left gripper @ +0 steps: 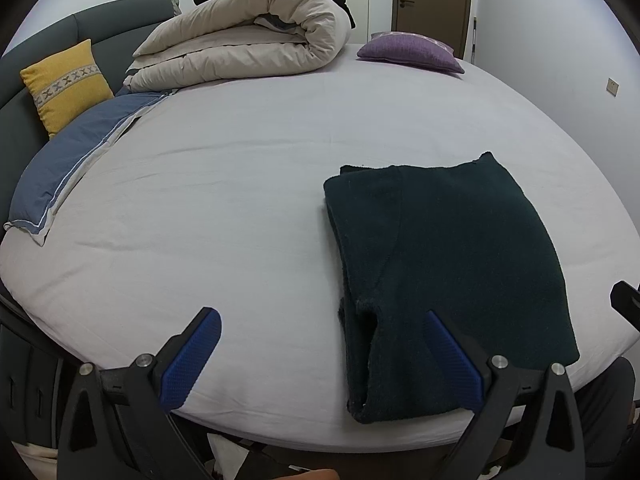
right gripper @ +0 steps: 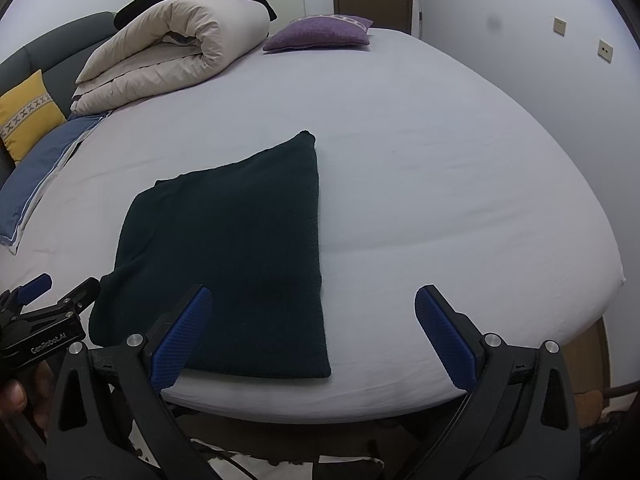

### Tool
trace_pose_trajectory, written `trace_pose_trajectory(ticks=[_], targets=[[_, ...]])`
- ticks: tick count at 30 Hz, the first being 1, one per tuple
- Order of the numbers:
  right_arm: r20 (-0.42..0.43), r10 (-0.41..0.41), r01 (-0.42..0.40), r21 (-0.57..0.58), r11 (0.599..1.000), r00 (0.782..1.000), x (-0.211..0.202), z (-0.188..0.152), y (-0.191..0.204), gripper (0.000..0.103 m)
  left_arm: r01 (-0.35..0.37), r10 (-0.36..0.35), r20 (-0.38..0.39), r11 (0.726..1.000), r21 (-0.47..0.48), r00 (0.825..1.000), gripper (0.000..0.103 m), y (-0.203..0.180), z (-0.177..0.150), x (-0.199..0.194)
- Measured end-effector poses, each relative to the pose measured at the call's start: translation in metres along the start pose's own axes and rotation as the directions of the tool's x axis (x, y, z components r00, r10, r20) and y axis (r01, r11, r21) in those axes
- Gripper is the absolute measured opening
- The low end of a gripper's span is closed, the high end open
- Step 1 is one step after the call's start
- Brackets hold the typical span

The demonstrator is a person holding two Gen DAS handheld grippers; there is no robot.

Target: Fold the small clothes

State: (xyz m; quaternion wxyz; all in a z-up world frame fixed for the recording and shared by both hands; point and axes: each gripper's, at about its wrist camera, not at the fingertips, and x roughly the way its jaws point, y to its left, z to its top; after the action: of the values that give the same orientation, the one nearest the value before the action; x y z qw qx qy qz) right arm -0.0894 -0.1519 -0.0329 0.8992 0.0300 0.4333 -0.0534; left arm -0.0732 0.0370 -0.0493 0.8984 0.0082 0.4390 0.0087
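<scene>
Garment: a dark green-black knitted garment (right gripper: pixel 228 248) lies folded into a flat rectangle on the pale grey bed sheet (left gripper: pixel 224 208), near the bed's front edge, within easy reach of both claws.
Fold state: the layers look stacked; in the left wrist view a loose opening shows at the near left corner, so I judge the fold nearly done, perhaps needing tidying.
Left claw: the left claw (left gripper: pixel 324 356) is spread wide and holds nothing; it hovers over the near edge, its right finger above the garment's near end.
Right claw: the right claw (right gripper: pixel 312 334) is also spread and empty, its left finger over the garment's near edge.
Surroundings: a rolled cream duvet (left gripper: pixel 248 36), a purple cushion (left gripper: pixel 408 52) and a yellow cushion (left gripper: pixel 66 84) sit well apart at the far side, leaving folding room.
</scene>
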Motion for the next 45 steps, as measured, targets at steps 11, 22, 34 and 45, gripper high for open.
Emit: trace_pose_trajectory(ticks=[11, 22, 34, 45], targets=[[-0.004, 0.004, -0.004, -0.002, 1.0, 1.0, 0.0019, 0.0001, 0.0048, 0.103, 0.0, 0.0, -0.005, 1.0, 0.003, 1.0, 0.103, -0.0002, -0.0031, 0.0026], [-0.008, 0.007, -0.007, -0.006, 1.0, 1.0, 0.0039, 0.0004, 0.0065, 0.103, 0.002, -0.002, -0.01, 1.0, 0.009, 1.0, 0.103, 0.0014, -0.0028, 0.006], [-0.009, 0.007, -0.007, -0.007, 1.0, 1.0, 0.0038, 0.0002, 0.0073, 0.103, 0.004, -0.004, -0.012, 1.0, 0.008, 1.0, 0.103, 0.0014, -0.0036, 0.0067], [-0.007, 0.012, -0.012, -0.009, 1.0, 1.0, 0.0045, -0.0016, 0.0091, 0.103, 0.004, -0.004, -0.012, 1.0, 0.008, 1.0, 0.103, 0.0012, -0.0033, 0.0064]])
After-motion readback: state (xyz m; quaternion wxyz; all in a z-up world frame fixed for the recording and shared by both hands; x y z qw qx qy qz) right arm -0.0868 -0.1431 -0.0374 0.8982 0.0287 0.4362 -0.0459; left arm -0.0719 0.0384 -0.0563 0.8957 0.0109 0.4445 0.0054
